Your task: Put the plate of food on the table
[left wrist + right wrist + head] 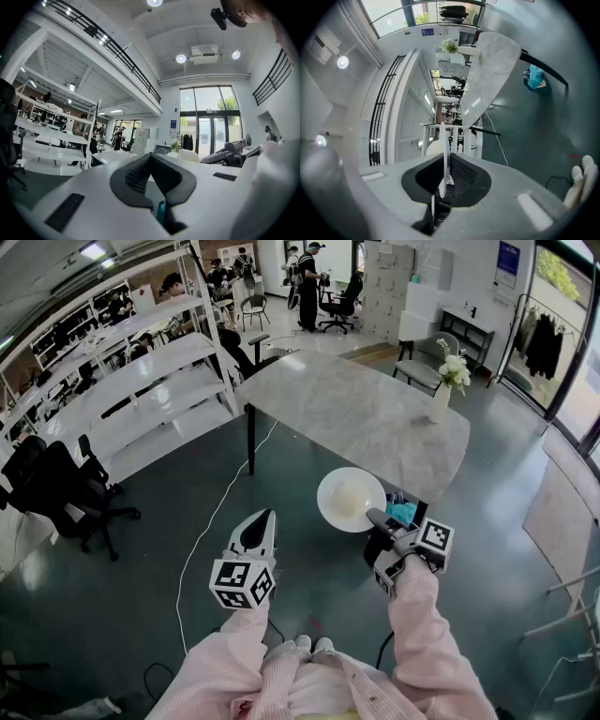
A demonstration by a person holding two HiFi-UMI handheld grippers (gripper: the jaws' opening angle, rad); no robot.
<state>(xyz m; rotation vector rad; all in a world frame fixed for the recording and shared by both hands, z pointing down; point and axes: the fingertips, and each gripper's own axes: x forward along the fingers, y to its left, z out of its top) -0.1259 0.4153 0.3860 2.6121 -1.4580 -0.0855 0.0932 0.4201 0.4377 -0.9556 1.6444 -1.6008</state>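
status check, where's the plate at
Left gripper shut, empty. Right gripper shut on plate rim, food aboard, not yet on table. Vase at table's far right edge, out of the way.

Bright daylight through tall windows, ceiling spots glaring; strong fisheye bending edges; near jaws soft-focus.

The left claw holds its jaws together at the tips, nothing between them; white shelving stands left, glass doors ahead.

An open-plan office or lab: white shelving, swivel chairs, lockers, a marble table.
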